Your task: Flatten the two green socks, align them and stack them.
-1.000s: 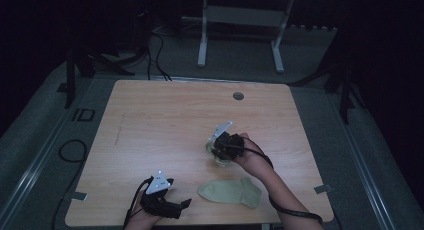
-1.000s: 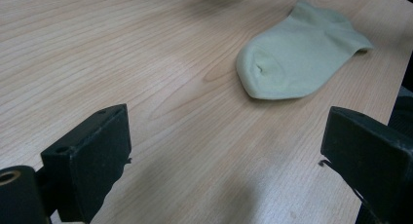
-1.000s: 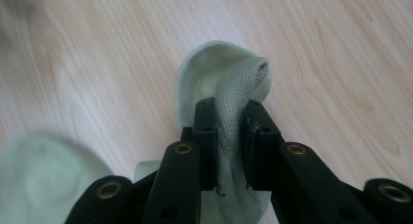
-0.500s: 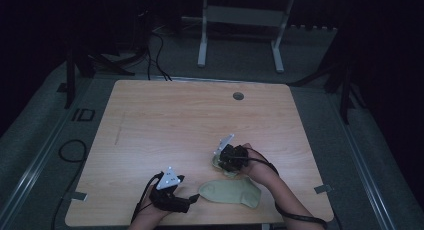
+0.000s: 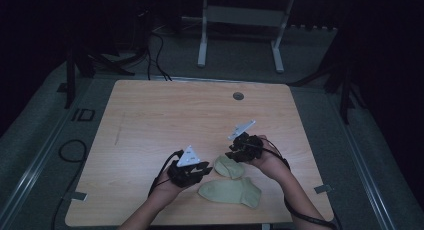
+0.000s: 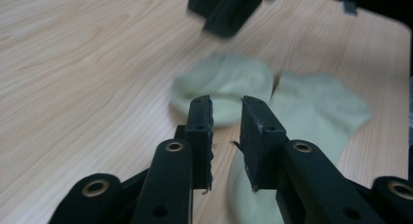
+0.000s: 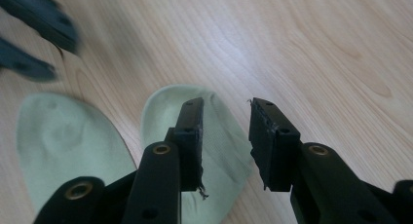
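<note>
the work in hand looks like pairing or folding two pale green socks on the wooden table [image 5: 150, 120], and the step now seems to be taking hold of them. to do it well, each gripper is needing to come low enough that one pad slides under the fabric edge rather than skating over it, and to bite near an end, toe or cuff, so the sock hangs straight when lifted.

the left gripper [image 6: 226, 112] is hovering with its jaws a narrow gap apart; they have just been closing, and nothing is being pinched between them. the larger sock [image 6: 311, 112] is lying just past and under its tips, running back beneath the right-hand jaw, while the smaller sock [image 6: 224, 83] is sitting just beyond, a little blurred.

the right gripper [image 7: 226, 117] is standing with its jaws moderately apart; they have just been opening, and no cloth is being pressed. the smaller sock [image 7: 214, 146] is lying under its left-hand jaw, the gap itself mostly over bare wood.

in the high view the two socks are lying side by side, touching or nearly so, near the front edge between the two hands, the larger one [image 5: 231, 191] closer to the person.
</note>
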Motion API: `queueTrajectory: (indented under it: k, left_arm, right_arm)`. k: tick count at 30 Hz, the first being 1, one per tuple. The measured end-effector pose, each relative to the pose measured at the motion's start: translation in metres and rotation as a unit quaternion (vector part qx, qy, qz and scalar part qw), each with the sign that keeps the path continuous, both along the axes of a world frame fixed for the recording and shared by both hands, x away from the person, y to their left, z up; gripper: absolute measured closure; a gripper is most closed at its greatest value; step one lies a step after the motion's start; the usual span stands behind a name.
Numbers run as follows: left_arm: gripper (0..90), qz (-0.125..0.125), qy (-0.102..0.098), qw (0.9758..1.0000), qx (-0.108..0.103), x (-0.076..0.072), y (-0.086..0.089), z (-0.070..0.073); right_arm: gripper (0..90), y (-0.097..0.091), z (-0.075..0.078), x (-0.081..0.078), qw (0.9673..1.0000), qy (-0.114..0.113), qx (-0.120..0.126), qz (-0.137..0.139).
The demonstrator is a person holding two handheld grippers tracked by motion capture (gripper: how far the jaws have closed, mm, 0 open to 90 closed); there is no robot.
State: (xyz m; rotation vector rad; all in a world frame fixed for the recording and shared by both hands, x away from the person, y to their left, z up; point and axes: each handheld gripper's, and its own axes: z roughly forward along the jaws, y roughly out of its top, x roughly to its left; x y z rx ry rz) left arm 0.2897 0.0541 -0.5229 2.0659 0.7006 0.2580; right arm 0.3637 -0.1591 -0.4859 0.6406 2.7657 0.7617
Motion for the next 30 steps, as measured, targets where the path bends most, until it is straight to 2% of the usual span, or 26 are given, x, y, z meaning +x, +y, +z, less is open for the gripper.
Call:
queueTrajectory:
  k: [2, 5, 7, 9, 10, 12, 14, 15, 17, 18, 20, 25, 29, 30]
  left_arm:
    - [81.5, -0.007, 0.010, 0.9999, 0.010, 0.011, -0.012, -0.003]
    - [87.4, -0.013, 0.019, 0.9990, 0.038, 0.024, -0.026, -0.014]
    - [88.9, -0.012, 0.026, 0.9979, 0.058, 0.031, -0.031, -0.022]
    - [89.0, -0.007, 0.044, 0.9961, 0.076, 0.038, -0.034, -0.031]
    - [89.0, -0.004, 0.043, 0.9952, 0.087, 0.040, -0.036, -0.034]
    - [89.0, 0.000, 0.044, 0.9947, 0.093, 0.042, -0.036, -0.039]
    - [89.0, 0.007, 0.049, 0.9952, 0.085, 0.044, -0.034, -0.039]
    - [89.0, 0.012, 0.049, 0.9954, 0.082, 0.044, -0.034, -0.040]
    - [89.1, 0.014, 0.053, 0.9956, 0.076, 0.045, -0.033, -0.040]
    - [89.3, 0.016, 0.055, 0.9956, 0.074, 0.045, -0.032, -0.041]
    - [89.3, 0.015, 0.055, 0.9955, 0.075, 0.044, -0.031, -0.041]
    - [89.3, 0.026, 0.051, 0.9959, 0.069, 0.043, -0.024, -0.042]
    - [89.3, 0.032, 0.052, 0.9954, 0.074, 0.043, -0.020, -0.041]
    - [89.3, 0.032, 0.053, 0.9952, 0.076, 0.044, -0.019, -0.041]
  right_arm:
    - [63.6, 0.003, -0.007, 0.003, 1.0000, 0.006, -0.005, 0.000]
    - [61.6, 0.002, -0.019, 0.008, 0.9996, 0.014, -0.013, -0.020]
    - [60.3, 0.001, -0.027, 0.009, 0.9994, 0.024, -0.017, -0.016]
    - [59.0, 0.000, -0.034, 0.010, 0.9989, 0.034, -0.030, -0.012]
    - [59.3, 0.000, -0.037, 0.010, 0.9987, 0.034, -0.038, -0.009]
    - [60.6, 0.000, -0.039, 0.010, 0.9984, 0.035, -0.045, -0.008]
    - [71.7, -0.001, -0.043, 0.010, 0.9973, 0.038, -0.060, -0.015]
    - [81.6, -0.002, -0.045, 0.011, 0.9971, 0.043, -0.060, -0.015]
    - [82.5, -0.002, -0.044, 0.011, 0.9973, 0.044, -0.056, -0.017]
    - [84.6, -0.003, -0.041, 0.011, 0.9978, 0.034, -0.050, -0.027]
    - [84.8, -0.005, -0.038, 0.010, 0.9980, 0.031, -0.046, -0.030]
    - [85.5, -0.018, -0.023, 0.009, 0.9985, 0.009, -0.020, -0.049]
    - [85.4, -0.037, -0.013, 0.009, 0.9959, 0.006, 0.000, -0.090]
    - [85.4, -0.037, -0.013, 0.009, 0.9959, 0.006, 0.000, -0.090]
